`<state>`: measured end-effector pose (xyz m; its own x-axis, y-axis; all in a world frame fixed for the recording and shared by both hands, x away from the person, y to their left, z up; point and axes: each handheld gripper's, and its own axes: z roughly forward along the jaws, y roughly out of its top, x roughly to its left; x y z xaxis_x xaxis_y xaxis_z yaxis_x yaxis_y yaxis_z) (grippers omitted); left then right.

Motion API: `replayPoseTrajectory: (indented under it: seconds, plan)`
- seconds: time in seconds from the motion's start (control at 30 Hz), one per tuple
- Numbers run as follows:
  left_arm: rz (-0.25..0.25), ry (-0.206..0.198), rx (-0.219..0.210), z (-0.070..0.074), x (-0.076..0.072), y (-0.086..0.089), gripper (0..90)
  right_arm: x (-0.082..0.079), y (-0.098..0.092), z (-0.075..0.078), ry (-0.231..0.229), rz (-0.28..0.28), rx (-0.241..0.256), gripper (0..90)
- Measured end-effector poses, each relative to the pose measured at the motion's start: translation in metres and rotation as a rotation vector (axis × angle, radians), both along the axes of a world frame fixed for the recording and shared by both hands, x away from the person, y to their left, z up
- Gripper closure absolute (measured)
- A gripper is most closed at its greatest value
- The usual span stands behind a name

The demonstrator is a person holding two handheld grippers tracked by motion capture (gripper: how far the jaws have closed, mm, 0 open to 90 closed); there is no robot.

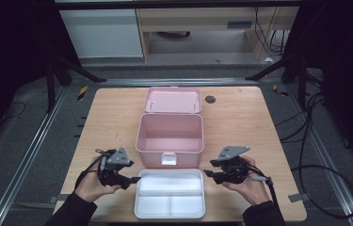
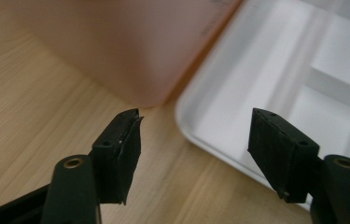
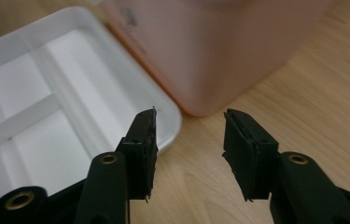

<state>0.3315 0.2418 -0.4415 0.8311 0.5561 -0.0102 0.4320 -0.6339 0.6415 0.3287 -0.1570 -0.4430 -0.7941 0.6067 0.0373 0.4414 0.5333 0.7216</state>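
Overhead, a light wooden table (image 1: pixel 240 127) carrying an open pink plastic box (image 1: pixel 170 139) at centre, with its pink lid (image 1: pixel 172 100) lying flat at twelve o'clock and a white divided plastic tray (image 1: pixel 170 193) touching it at six o'clock. Left gripper (image 1: pixel 132 179) at nine o'clock of the tray, right gripper (image 1: pixel 209 172) at three o'clock, each held in a hand. Along the left gripper (image 2: pixel 195 126), jaws wide apart and empty, straddling the tray's (image 2: pixel 219 112) rounded corner, the box (image 2: pixel 130 46) at twelve o'clock. Along the right gripper (image 3: pixel 190 120), jaws moderately apart, empty, tray (image 3: pixel 65 93) at ten o'clock, box (image 3: pixel 210 51) at twelve.
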Motion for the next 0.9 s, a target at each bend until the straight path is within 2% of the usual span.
replayPoseTrajectory:
  seconds: [0.07, 0.13, 0.2, 0.23, 0.33, 0.4, 0.5, 0.63, 0.73, 0.9]
  plan:
    - [0.087, -0.003, -0.031, -0.002, 0.004, 0.011, 30.8, 0.000, -0.010, 0.000, -0.015, -0.076, 0.019, 53.1]
    - [0.171, -0.003, -0.053, -0.006, 0.008, 0.020, 30.1, 0.001, -0.018, 0.001, -0.015, -0.127, 0.025, 52.7]
    - [0.229, -0.008, -0.037, -0.012, 0.012, 0.026, 27.9, 0.002, -0.026, 0.002, -0.026, -0.172, 0.020, 45.9]
    - [0.256, -0.008, -0.024, -0.015, 0.013, 0.029, 27.3, 0.003, -0.030, 0.002, -0.016, -0.189, 0.013, 42.9]
    - [0.344, -0.006, -0.022, -0.023, 0.017, 0.040, 26.7, 0.005, -0.041, 0.000, 0.016, -0.246, -0.013, 39.4]
    - [0.379, -0.014, -0.032, -0.025, 0.019, 0.047, 26.4, 0.005, -0.048, -0.001, 0.015, -0.296, -0.020, 35.5]
    - [0.426, -0.015, -0.052, -0.027, 0.021, 0.056, 26.1, 0.005, -0.058, -0.005, 0.015, -0.356, -0.075, 31.5]
    - [0.477, -0.013, -0.055, -0.030, 0.022, 0.063, 24.7, 0.002, -0.071, -0.006, 0.015, -0.420, -0.084, 24.8]
    - [0.510, -0.006, -0.068, -0.032, 0.023, 0.068, 23.3, 0.000, -0.076, -0.006, 0.016, -0.447, -0.111, 24.8]
    - [0.541, -0.004, -0.085, -0.031, 0.023, 0.073, 22.7, -0.008, -0.079, -0.015, 0.054, -0.443, -0.151, 22.9]
